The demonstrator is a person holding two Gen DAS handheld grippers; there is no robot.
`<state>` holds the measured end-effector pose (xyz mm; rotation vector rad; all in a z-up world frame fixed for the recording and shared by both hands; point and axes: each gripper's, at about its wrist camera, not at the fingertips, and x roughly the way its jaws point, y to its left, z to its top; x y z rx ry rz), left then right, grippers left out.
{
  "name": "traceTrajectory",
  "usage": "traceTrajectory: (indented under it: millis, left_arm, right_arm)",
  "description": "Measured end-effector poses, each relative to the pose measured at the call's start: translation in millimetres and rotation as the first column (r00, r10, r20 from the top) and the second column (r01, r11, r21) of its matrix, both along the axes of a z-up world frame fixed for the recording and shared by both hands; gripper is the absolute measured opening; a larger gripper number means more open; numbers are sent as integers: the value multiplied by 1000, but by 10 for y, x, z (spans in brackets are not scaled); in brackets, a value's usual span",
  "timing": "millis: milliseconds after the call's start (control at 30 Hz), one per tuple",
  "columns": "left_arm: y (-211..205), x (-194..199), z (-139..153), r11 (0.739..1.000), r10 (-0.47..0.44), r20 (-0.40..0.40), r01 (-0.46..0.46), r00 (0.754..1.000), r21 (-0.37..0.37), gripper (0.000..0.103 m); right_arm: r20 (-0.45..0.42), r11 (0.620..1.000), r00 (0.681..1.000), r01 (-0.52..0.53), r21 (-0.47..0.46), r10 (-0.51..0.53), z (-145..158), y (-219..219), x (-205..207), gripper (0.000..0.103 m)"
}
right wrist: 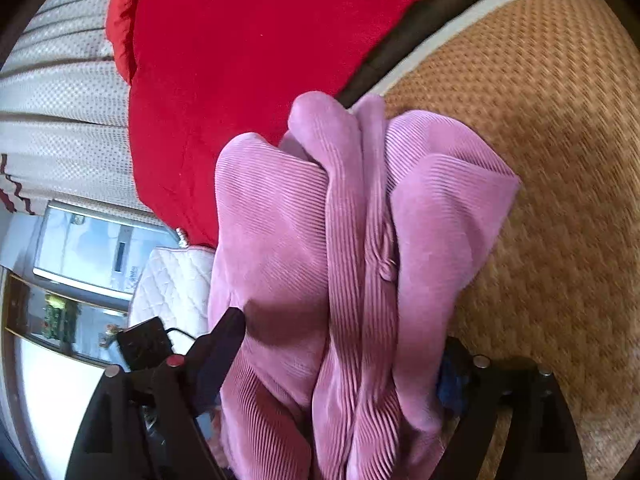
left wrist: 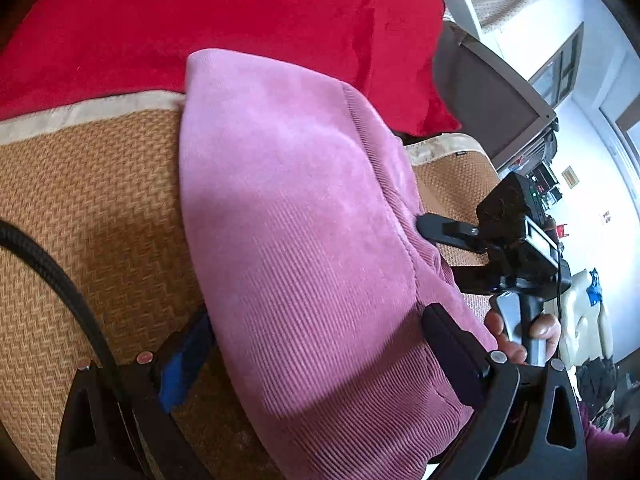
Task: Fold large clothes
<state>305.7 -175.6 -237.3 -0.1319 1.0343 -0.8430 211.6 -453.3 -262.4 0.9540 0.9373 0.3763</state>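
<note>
A pink corduroy garment (left wrist: 304, 216) lies folded in thick layers on a woven straw mat (left wrist: 88, 208). My left gripper (left wrist: 316, 344) is shut on its near edge, one finger on each side of the cloth. The right gripper (left wrist: 430, 232) shows in the left wrist view at the garment's right edge, its black fingertip pressed into the fabric. In the right wrist view the pink garment (right wrist: 352, 248) fills the space between the fingers of my right gripper (right wrist: 340, 344), bunched in vertical folds and held.
A red blanket (left wrist: 224, 16) lies behind the garment, also in the right wrist view (right wrist: 248, 52). The mat's beige border (left wrist: 88, 108) runs along it. A black cable (left wrist: 60, 276) crosses the left. A white quilted cushion (right wrist: 172, 284) and furniture (left wrist: 500, 104) stand beyond the mat.
</note>
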Motion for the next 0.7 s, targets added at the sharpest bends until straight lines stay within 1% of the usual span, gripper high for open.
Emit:
traceTrajectory:
  millis: [33,67,133,167,200,267,367,500,600,700]
  left_arm:
    - [-13,6,10,1000,1,13,-1,1000,4,95]
    - [-27,3,22,1000,3,31,-3,1000,11,88]
    - [-59,-6,58,1000,7,70,-8,998,25,78]
    - [-60,2,74,1000,7,79,-8,997,22,74]
    - [-61,0,96,1000,7,89,-8,996,15,71]
    - [-68,-20,152,1000,4,118,-6,993,13,62]
    - [-93,-67,256,1000,-1,158,-3,987,27,58]
    - [35,-127,410,1000,25,187,-28,982,14,57]
    - [201,-218,603,999,53,235,-52,971,-10,57]
    - [386,-322,754,997,76,280,-72,957,-27,57]
  right_arm:
    - [17,1000,1000,3,-27,-2,4,63,10,87]
    - [30,998,1000,5,-67,-3,11,127,18,83]
    - [39,992,999,12,-129,-7,27,292,43,74]
    - [46,990,999,18,-141,-11,49,298,32,69]
    - [58,989,998,23,-148,-15,84,305,13,66]
    - [86,986,996,29,-167,-14,166,344,-23,54]
    - [121,979,993,39,-198,-15,283,402,-108,50]
    - [189,971,982,34,-235,11,488,572,-220,49]
    - [235,975,972,31,-219,22,613,702,-242,49]
    - [305,978,952,23,-206,42,765,826,-336,49]
